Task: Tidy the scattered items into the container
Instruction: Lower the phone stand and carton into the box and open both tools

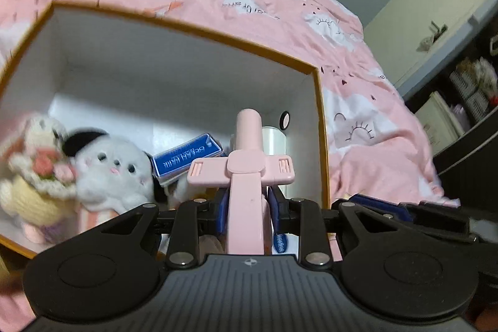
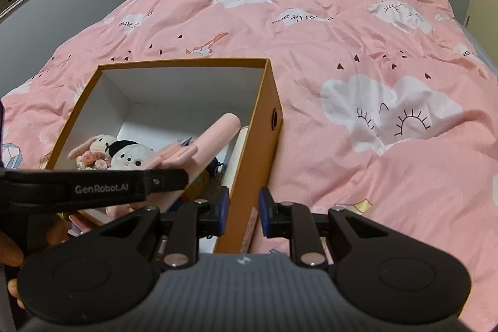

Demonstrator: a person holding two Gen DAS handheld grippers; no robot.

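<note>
- A pink handheld device (image 1: 246,192), T-shaped with a cross-piece and a rounded barrel, is being held by its stem in the left gripper (image 1: 247,207), whose blue pads are being pressed against it on both sides.
- The device is being held over the open orange box (image 1: 186,27) on the bed (image 2: 358,58), likely so it can be lowered in among the contents.
- The box's right wall (image 2: 264,126) is being straddled by the right gripper (image 2: 243,209), jaws narrowly parted on either side; it looks like steadying, though contact cannot be confirmed.
- Already lying inside: a white plush dog (image 1: 115,170), a crocheted bunny (image 1: 40,164), a blue packet (image 1: 186,157).
- A white cylinder (image 1: 274,142) is being partly hidden behind the device; its identity cannot be told.
- The box's near floor is being cut off by both grippers.
</note>
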